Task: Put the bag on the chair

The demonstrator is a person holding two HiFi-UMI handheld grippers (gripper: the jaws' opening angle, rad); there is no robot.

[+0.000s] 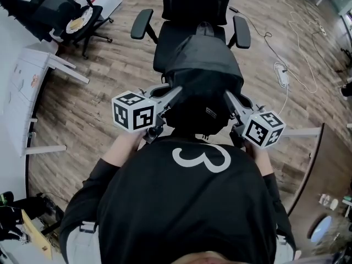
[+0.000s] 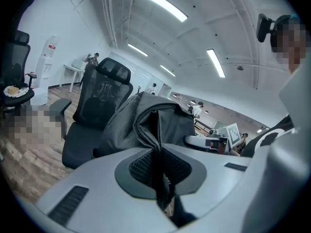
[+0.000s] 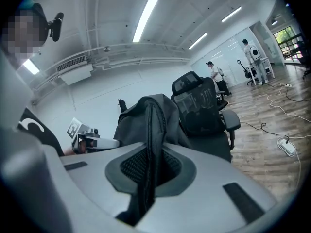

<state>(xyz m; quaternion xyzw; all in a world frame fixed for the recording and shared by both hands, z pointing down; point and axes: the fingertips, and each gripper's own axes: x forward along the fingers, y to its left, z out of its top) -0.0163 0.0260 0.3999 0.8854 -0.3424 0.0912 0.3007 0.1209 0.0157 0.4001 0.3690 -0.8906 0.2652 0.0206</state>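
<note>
A black fabric bag point(image 1: 201, 76) hangs between my two grippers, right in front of the person, over the front of the seat of a black office chair point(image 1: 190, 4). Whether the bag touches the seat I cannot tell. My left gripper point(image 1: 168, 99) is shut on the bag's left edge, with a fold of bag fabric point(image 2: 146, 120) pinched between its jaws point(image 2: 158, 166). My right gripper point(image 1: 232, 104) is shut on the bag's right edge point(image 3: 146, 115), and the cloth runs down between its pads point(image 3: 148, 171). The chair's mesh back point(image 2: 102, 93) point(image 3: 201, 106) rises behind the bag.
A second black chair point(image 1: 66, 15) with a plate on it stands at the upper left beside a white desk point(image 1: 27, 87). A power strip point(image 1: 281, 73) and cables lie on the wood floor to the right. A dark table edge point(image 1: 324, 164) is at the right. People stand far off.
</note>
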